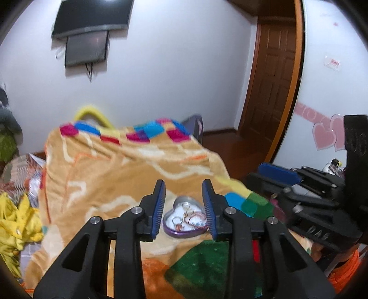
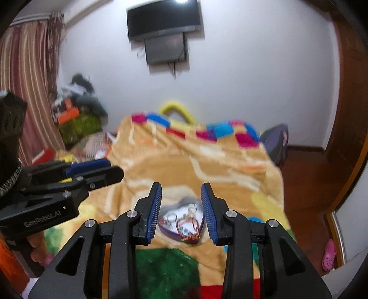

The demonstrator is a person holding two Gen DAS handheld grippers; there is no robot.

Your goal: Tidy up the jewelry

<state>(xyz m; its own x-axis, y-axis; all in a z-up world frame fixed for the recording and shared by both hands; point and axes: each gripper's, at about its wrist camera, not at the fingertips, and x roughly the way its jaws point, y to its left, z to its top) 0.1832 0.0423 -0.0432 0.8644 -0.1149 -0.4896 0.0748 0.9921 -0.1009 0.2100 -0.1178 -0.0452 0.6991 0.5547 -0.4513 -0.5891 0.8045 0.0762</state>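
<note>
A heart-shaped tin [image 1: 181, 234] [image 2: 173, 233] with a purple wall lies open on the orange patterned blanket [image 1: 115, 174] [image 2: 207, 165]. Inside it sit rings and thin reddish bracelets [image 1: 187, 218] [image 2: 187, 222]; one bracelet hangs over the tin's near rim in the right wrist view. My left gripper [image 1: 184, 186] hovers above the tin, jaws apart, nothing between the blue pads. My right gripper [image 2: 181, 187] hovers over the same tin, also apart and empty. Each gripper shows in the other's view: the right gripper [image 1: 255, 176] at the right side, the left gripper [image 2: 116, 169] at the left side.
The blanket covers a bed that runs away toward a white wall with a mounted TV [image 1: 92, 18] [image 2: 163, 18]. Yellow clothing [image 1: 16, 220] lies left of the bed. A wooden door [image 1: 271, 76], a striped curtain [image 2: 27, 69] and a pink shoe [image 2: 329, 255] are in sight.
</note>
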